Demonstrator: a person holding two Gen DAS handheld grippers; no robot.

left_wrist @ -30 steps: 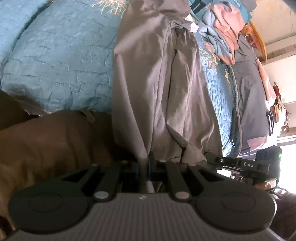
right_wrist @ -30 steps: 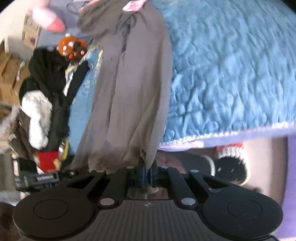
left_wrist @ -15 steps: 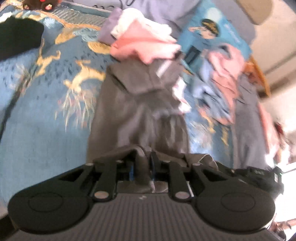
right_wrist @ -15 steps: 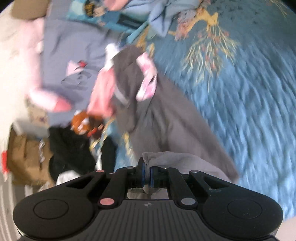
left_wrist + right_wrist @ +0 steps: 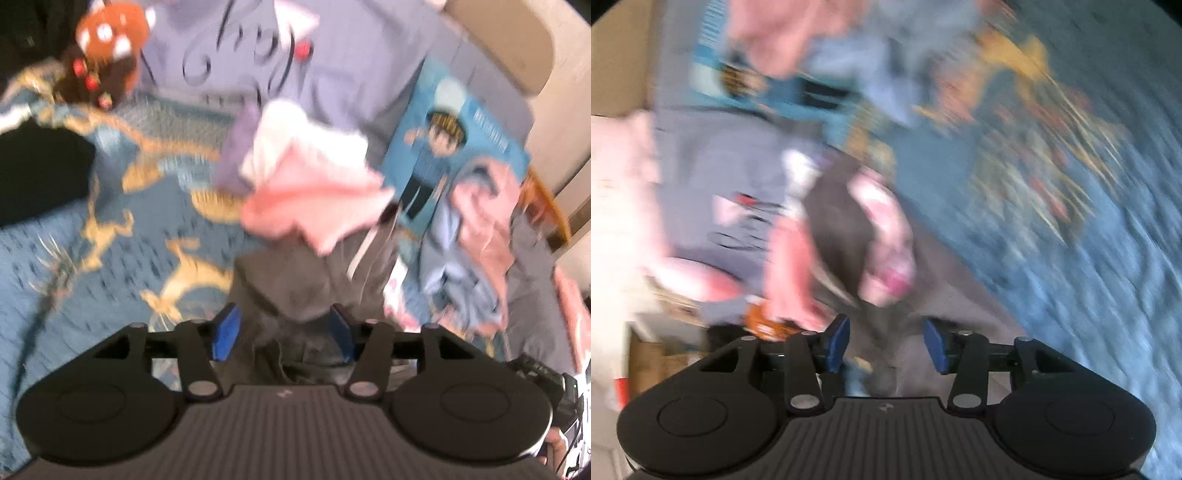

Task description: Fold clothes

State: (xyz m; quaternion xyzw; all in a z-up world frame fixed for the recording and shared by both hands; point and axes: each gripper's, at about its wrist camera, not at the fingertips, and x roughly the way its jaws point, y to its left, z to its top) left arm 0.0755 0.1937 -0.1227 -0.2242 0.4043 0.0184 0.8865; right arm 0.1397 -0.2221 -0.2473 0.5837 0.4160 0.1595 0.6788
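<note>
The grey garment [image 5: 295, 288] lies on the blue bed [image 5: 92, 266]. It starts right at both grippers and runs away from them toward the far pile of clothes. So its long way points from near to far.

The left gripper [image 5: 284, 332] has its jaws apart. They have just been opening. The near edge of the grey cloth sits loose between the blue pads [image 5: 226, 332], and they do not press on it.

The right gripper [image 5: 886, 343] also has its jaws apart, and they have just been opening too. Grey cloth [image 5: 923, 306] lies between them and just past them, let go. This view is very blurry.

At the far end, a pink cloth [image 5: 314, 199] lies over the grey one. A light purple shirt [image 5: 258, 48] and a blue picture shirt [image 5: 454, 147] are farther back. A red toy [image 5: 107, 33] sits far left.

I think the near end has just been laid over toward the far end, making 1 fold. Both grippers are right at the near edge, about equally close. The next fold likely needs a new grab on that edge or a side.
</note>
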